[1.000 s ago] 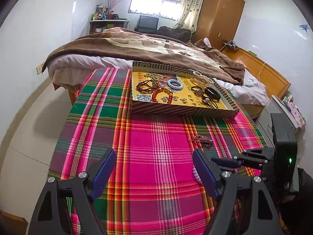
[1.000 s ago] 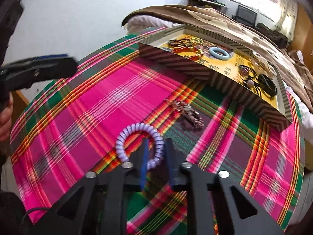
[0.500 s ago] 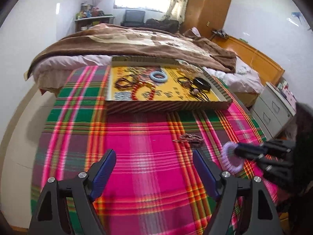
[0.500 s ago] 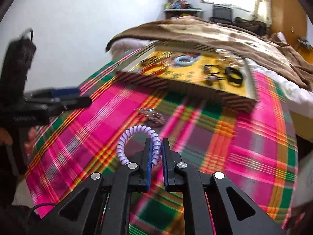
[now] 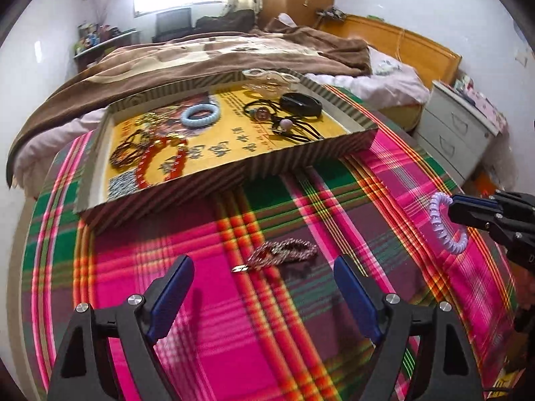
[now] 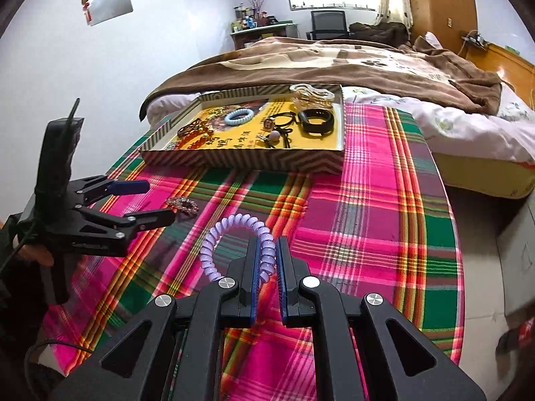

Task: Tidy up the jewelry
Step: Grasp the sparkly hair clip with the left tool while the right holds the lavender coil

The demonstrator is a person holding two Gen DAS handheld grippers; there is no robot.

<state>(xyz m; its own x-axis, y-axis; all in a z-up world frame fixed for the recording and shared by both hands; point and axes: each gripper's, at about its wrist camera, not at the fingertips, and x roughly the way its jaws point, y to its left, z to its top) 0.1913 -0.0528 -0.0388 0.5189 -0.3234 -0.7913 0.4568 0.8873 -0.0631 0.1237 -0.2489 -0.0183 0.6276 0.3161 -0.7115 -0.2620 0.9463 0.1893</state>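
Right gripper: right gripper (image 6: 266, 260) sits low in the middle of the right wrist view, its blue pads squeezed tight on the purple coil band (image 6: 234, 234). In the left wrist view it pokes in at the right edge (image 5: 464, 209).
Purple coil band: lifted up off the cloth. Most of the ring sticks out to the left of the pads in the right wrist view. It also shows at the right edge of the left wrist view (image 5: 441, 224).
Left gripper: left gripper (image 5: 264, 275) is spread wide, with nothing between its pads. It shows at the left side of the right wrist view too (image 6: 143, 204).
Sparkly bracelet: sparkly bracelet (image 5: 284, 254) lies flat on the cloth in the middle of the left wrist view, just past the wide fingers. It is near the left gripper's tips in the right wrist view (image 6: 182, 204).
Tray: striped tray (image 5: 227, 170) sits on the cloth in the upper half of the frame. Its floor is yellow.
Inside the tray: blue coil band (image 5: 200, 115) near the top middle, red bead bracelet (image 5: 160, 160) at the left, black band (image 5: 301, 103) at the right.
Cloth: bright pink and green plaid cloth (image 6: 367, 207) covers the table.
Behind: bed with a brown blanket (image 6: 334, 63) fills the top of both views.
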